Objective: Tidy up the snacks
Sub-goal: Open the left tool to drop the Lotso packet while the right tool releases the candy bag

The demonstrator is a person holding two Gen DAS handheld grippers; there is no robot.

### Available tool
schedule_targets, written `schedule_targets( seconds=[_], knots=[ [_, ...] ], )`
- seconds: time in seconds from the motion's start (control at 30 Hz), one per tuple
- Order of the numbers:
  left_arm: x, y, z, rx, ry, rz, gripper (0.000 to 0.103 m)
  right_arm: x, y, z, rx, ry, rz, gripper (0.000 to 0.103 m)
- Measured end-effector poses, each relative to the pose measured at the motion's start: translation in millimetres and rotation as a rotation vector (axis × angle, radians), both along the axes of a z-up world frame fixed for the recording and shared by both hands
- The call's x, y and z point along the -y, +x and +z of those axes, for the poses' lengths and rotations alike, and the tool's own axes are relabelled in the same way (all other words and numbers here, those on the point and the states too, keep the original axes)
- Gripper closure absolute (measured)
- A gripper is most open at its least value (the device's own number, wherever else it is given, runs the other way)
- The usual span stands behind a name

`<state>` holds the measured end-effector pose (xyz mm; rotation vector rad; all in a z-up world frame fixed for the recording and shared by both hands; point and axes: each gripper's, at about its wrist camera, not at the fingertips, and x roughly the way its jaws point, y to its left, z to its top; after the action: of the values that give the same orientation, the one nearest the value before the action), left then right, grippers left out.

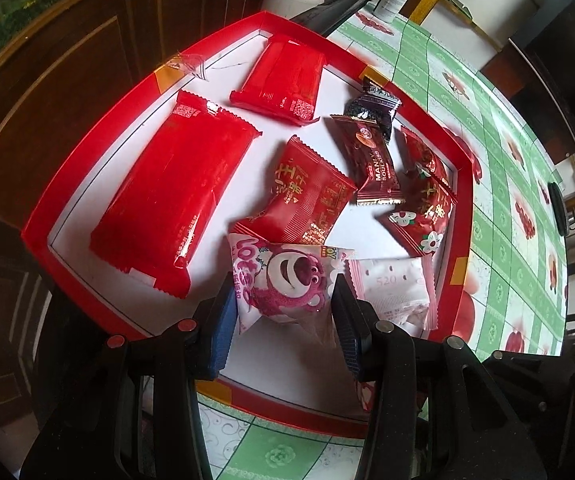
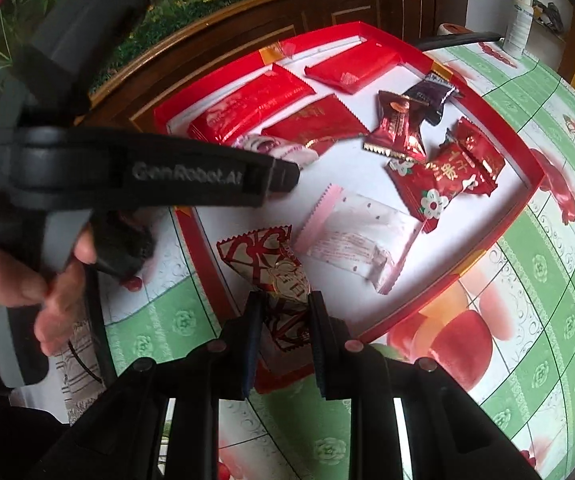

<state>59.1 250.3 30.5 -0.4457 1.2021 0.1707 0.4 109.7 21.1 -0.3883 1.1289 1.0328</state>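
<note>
Both wrist cams close above shared red tray [image 1: 463, 160] [image 2: 535, 184].

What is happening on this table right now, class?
A person is sorting wrapped snacks into a red tray using two hand-held grippers. The left gripper is closed around a pink bear packet over the tray's near edge. The right gripper grips a red-and-white patterned candy at the tray's near rim. Several red packets, a dark brown one and a pale pink one already lie inside.
</note>
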Motion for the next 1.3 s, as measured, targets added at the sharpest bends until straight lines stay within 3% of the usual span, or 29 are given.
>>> schedule_targets(
  seconds=[0.37,0.7,0.87,0.93,1.03,1.2,1.3],
  knots=[
    [4.9,-2.7,-0.2,0.001,0.012,-0.001,0.056,10.0,-4.6,-3.3,-0.014,0.021,-0.013,0.074],
    [9.1,-6.3,0.4,-0.003,0.009,0.003,0.047,23.3,4.3,7.2,-0.018,0.061,-0.041,0.052],
    [11.7,-7.2,2.3,0.003,0.009,0.007,0.044,36.0,2.8,17.4,-0.011,0.082,-0.057,0.048],
    [13.3,-7.5,3.4,0.005,0.006,0.005,0.039,44.1,0.1,21.9,-0.009,0.090,-0.064,0.044],
    [16.8,-10.2,9.6,0.026,0.023,0.003,0.024,52.3,-9.1,27.7,-0.005,0.108,-0.082,0.029],
    [19.4,-15.7,24.2,0.061,0.035,0.009,0.019,75.6,-12.3,37.3,0.012,0.143,-0.145,0.006],
    [24.0,-21.3,37.9,0.102,0.079,0.006,0.018,90.4,-13.7,40.8,0.032,0.145,-0.189,0.000]
  ],
)
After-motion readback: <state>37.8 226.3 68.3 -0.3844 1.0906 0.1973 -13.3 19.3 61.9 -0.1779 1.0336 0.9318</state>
